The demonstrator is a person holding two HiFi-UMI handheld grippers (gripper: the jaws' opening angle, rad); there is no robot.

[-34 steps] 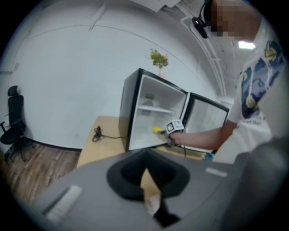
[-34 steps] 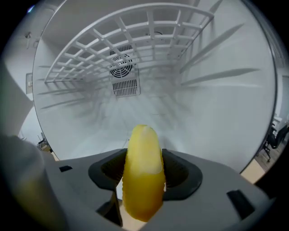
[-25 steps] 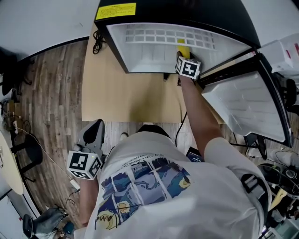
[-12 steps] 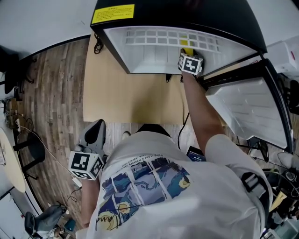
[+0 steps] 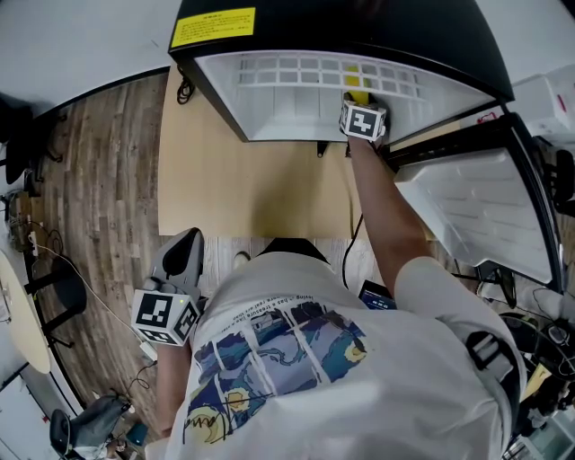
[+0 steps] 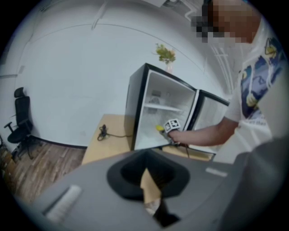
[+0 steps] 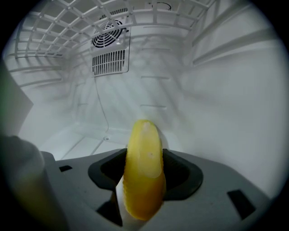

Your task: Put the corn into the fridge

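Yellow corn (image 7: 143, 173), one cob, in right gripper (image 7: 143, 168) inside fridge (image 7: 216, 99).

Head cam: up top, faces almost straight down. Own shirt (image 5: 269, 377) fills bottom, fridge (image 5: 341, 27) top and table (image 5: 243, 171) sit farther off.

Left gripper (image 5: 187, 241) cam: low at person's left side, well back, faces fridge's open front, whole fridge in frame.

Right gripper (image 6: 163, 130) cam: inside fridge, super close, faces back wall and vent (image 7: 110, 49), corn (image 7: 143, 176) right at lens.

Head + left cams, 2 views, share fridge, table, wood floor (image 5: 99, 180), outstretched arm (image 5: 382, 216). Right cam shares only fridge inside.
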